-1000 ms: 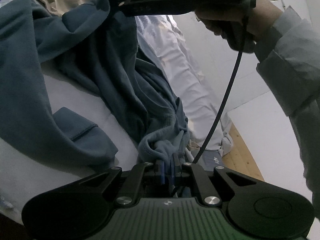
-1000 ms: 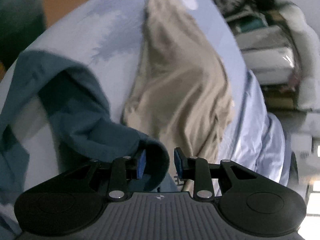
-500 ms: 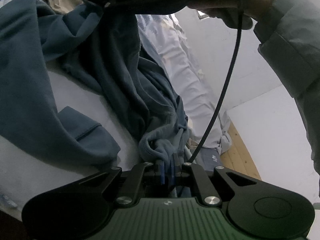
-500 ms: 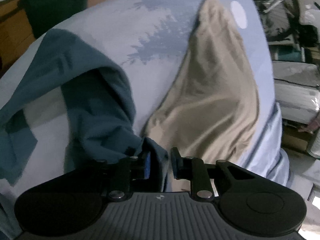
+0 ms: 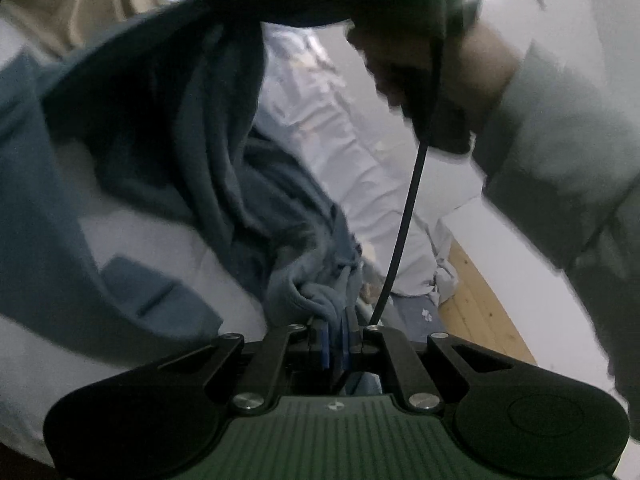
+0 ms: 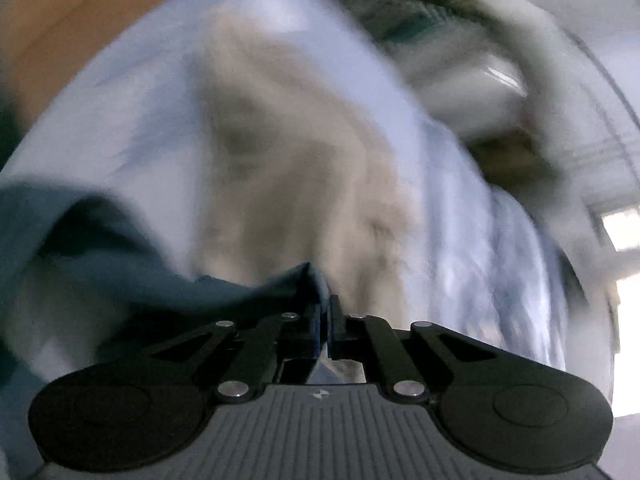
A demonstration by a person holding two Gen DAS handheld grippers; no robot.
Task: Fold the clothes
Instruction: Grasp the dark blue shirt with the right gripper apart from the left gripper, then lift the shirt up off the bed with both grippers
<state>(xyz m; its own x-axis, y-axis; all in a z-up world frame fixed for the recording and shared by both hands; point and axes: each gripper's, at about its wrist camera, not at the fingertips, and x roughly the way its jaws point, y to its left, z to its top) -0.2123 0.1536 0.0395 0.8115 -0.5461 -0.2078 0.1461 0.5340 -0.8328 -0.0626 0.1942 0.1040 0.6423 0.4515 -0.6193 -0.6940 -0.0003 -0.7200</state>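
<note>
Left gripper (image 5: 335, 334) fingers clamped tight on bunched hem of blue sweatshirt (image 5: 168, 152), low centre of left view. Sweatshirt drapes over pale bed sheet (image 5: 152, 236), stretching up toward 11 o'clock. Right gripper (image 6: 325, 316) fingers just closed, now pinched on sweatshirt edge (image 6: 120, 280), fabric trailing toward 9 o'clock. Beige garment (image 6: 288, 152) lies on bed at 12 o'clock, blurred. Person's hand (image 5: 432, 92), grey sleeve (image 5: 560, 176) at 2 o'clock, left view.

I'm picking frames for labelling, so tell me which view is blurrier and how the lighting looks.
Right wrist view: heavy motion smear across the beige garment and the bedsheet, only the right gripper sharp. Left wrist view: milder blur, dim, blue garment shadowed, a green glow at the top edge.
</note>
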